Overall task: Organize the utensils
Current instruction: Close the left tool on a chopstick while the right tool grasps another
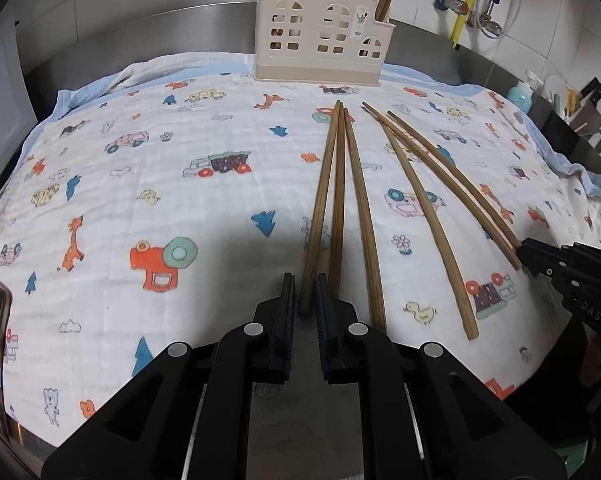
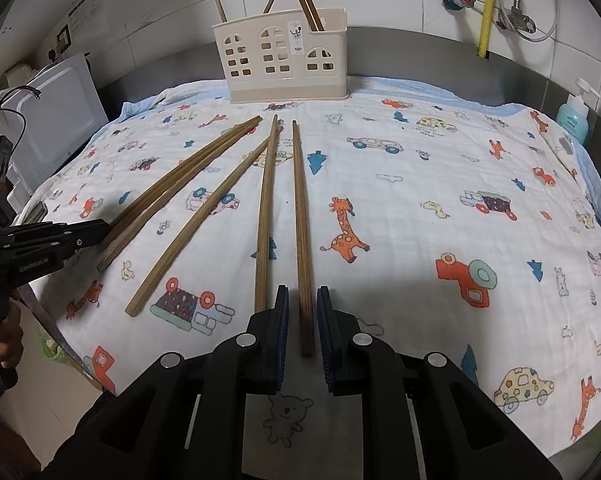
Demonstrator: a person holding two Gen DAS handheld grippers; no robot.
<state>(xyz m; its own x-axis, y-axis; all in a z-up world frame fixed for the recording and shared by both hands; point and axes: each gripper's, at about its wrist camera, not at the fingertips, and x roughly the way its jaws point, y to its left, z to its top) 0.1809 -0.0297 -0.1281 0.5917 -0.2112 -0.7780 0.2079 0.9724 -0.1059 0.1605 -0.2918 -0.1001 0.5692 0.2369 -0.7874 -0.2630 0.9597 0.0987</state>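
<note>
- Pickup step: my left gripper is nearly closed, pinching the near end of the leftmost wooden chopstick.
- My right gripper is just as narrow, clamped on the rightmost chopstick.
- Four other chopsticks lie on the printed cloth.
- Next, I'd judge: lift both ends clear, carry them to the cream utensil holder at the cloth's far edge, drop them in upright.

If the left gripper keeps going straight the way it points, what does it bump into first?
Probably the chopstick already between the left gripper pads, then the printed cloth under it. The holder is further on, though depth is hard to judge.
</note>
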